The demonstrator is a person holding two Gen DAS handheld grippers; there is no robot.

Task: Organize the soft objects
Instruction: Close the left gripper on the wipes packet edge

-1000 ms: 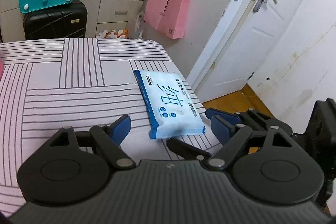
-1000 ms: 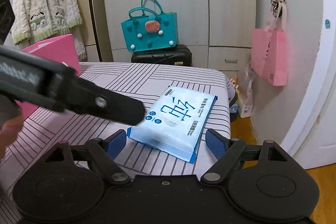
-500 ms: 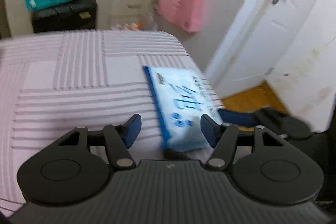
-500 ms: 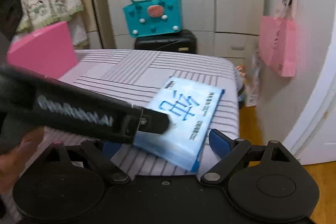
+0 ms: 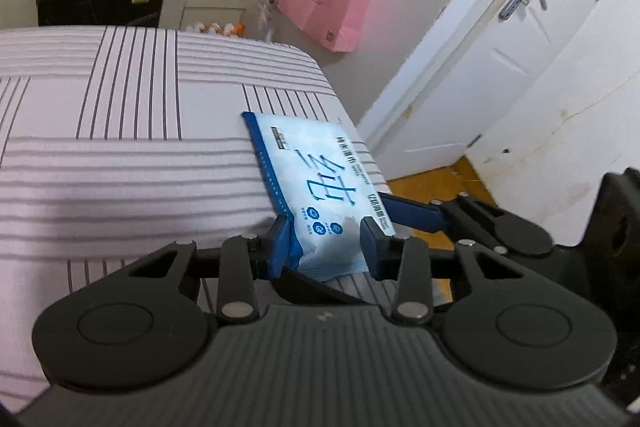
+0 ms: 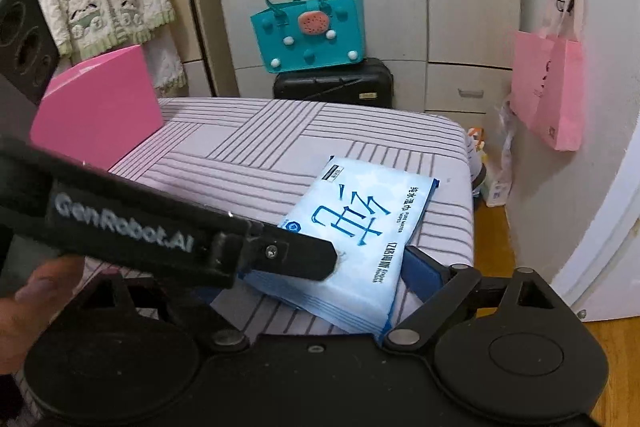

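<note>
Clearly near bed (image 5: 120,155) corner: wipes pack (image 5: 320,183) lies flat, close to edge. Left gripper (image 5: 326,245) closing on near end, pads touching, hold looks shallow; soft pack may sag, slip free, drop to floor. Right gripper (image 6: 312,281) spread wide around pack, not gripping; could collide with left.

Blue-white wipes pack (image 5: 320,187) — flat at bed corner.
</note>
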